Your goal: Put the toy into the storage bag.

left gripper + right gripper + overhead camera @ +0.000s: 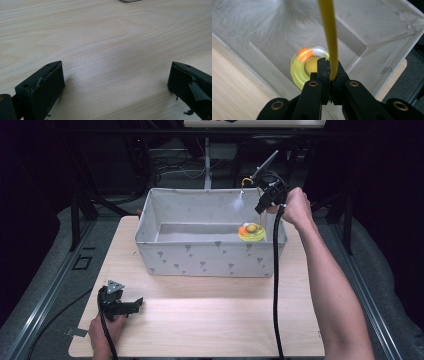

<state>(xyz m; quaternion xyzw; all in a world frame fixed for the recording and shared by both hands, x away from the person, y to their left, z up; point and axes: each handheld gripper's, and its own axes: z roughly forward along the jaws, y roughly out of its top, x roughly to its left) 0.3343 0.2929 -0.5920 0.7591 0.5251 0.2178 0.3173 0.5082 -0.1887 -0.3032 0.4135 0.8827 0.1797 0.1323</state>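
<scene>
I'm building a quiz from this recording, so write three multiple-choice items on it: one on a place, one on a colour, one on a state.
1. Where does the round toy lie?
A. On the bare table by the left tongs
B. Inside the fabric box, near its right end
C. On the floor

2. What colour is the thin wand that the right tongs grip?
A. Yellow
B. Blue
C. Red

3. How do the left tongs stand?
A. Shut on the wand
B. Shut on nothing
C. Open over the wooden table

Answers:
1 B: the high view shows it within the box walls at the right.
2 A: the right gripper view shows a yellow rod between shut jaws.
3 C: the left gripper view shows the jaws far apart with only wood between.
</scene>
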